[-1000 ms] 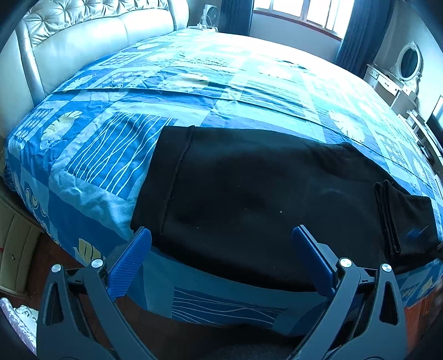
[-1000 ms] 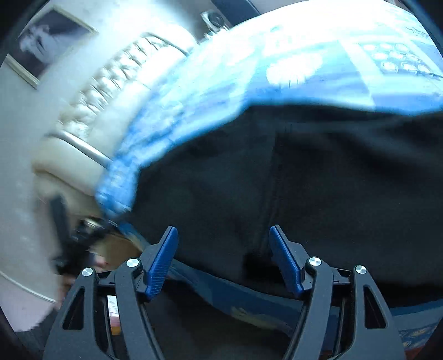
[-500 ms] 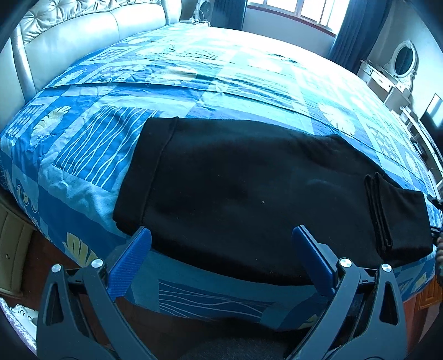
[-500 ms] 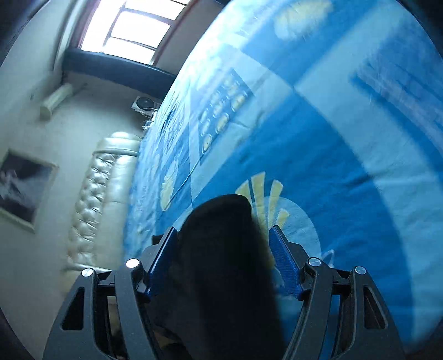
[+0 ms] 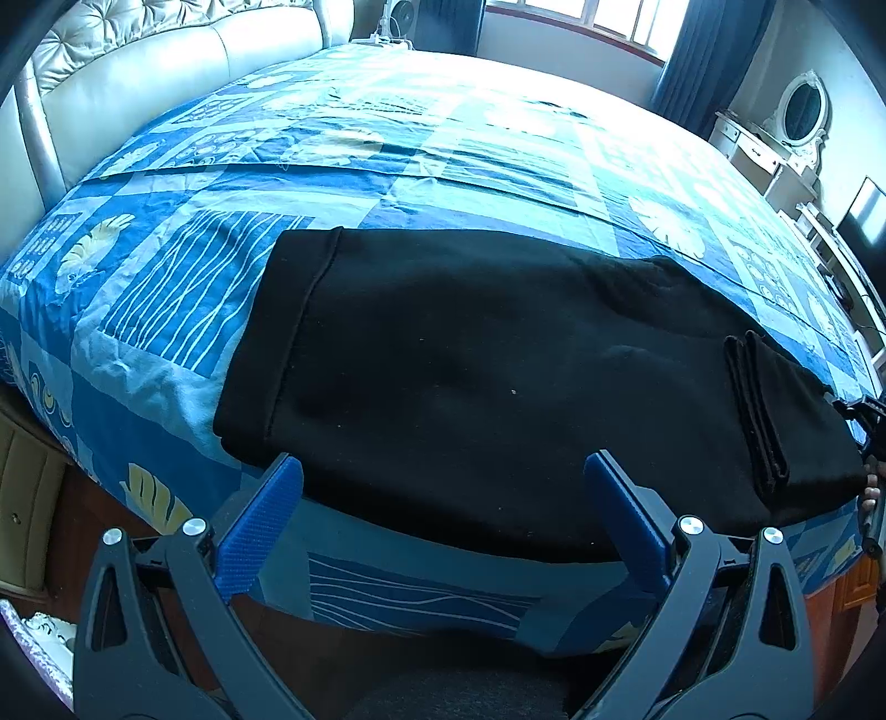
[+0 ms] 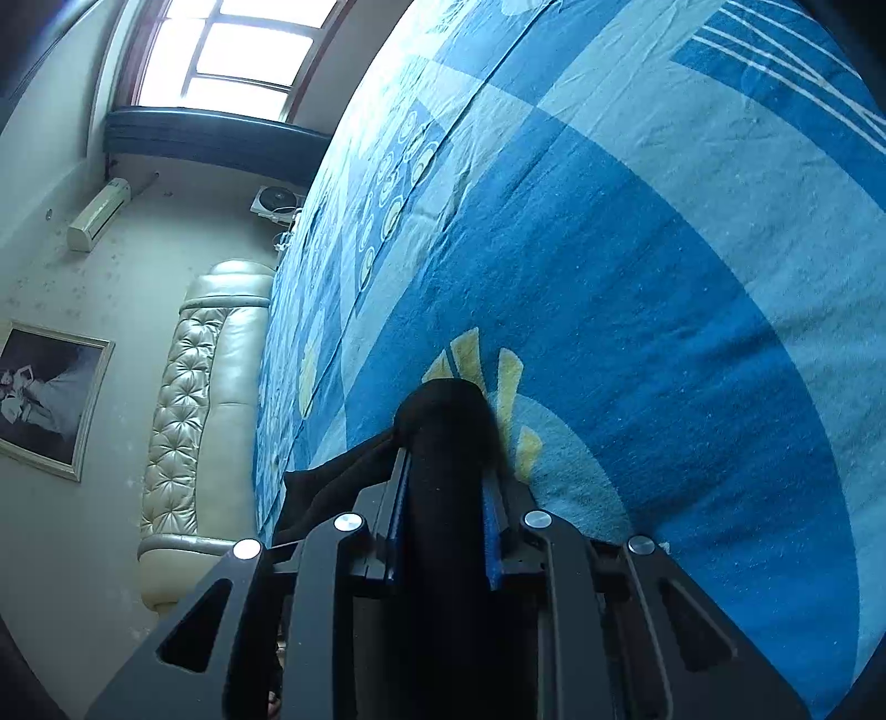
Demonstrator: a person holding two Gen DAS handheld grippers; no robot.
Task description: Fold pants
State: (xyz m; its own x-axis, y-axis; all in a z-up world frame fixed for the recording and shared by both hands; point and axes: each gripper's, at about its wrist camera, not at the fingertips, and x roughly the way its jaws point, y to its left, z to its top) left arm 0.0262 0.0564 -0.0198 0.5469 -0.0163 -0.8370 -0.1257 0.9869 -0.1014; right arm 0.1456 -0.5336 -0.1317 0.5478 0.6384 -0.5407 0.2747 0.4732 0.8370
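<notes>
Black pants (image 5: 498,376) spread lengthwise along the near edge of the blue patterned bedspread (image 5: 387,166), waistband toward the cream tufted headboard (image 5: 155,50), leg ends doubled over at the far right. Left gripper (image 5: 443,515) held just short of the near hem, blue pads wide apart, grasping nothing. Right gripper (image 6: 443,531) clamped on a bunched fold of the pants' leg end, low against the bedspread.

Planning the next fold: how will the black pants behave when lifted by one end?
The black pants look soft and floppy: they drape flat over the bed. The end bunched in the right hand-held gripper suggests easy creasing. Probably the unheld length sags and drags.
</notes>
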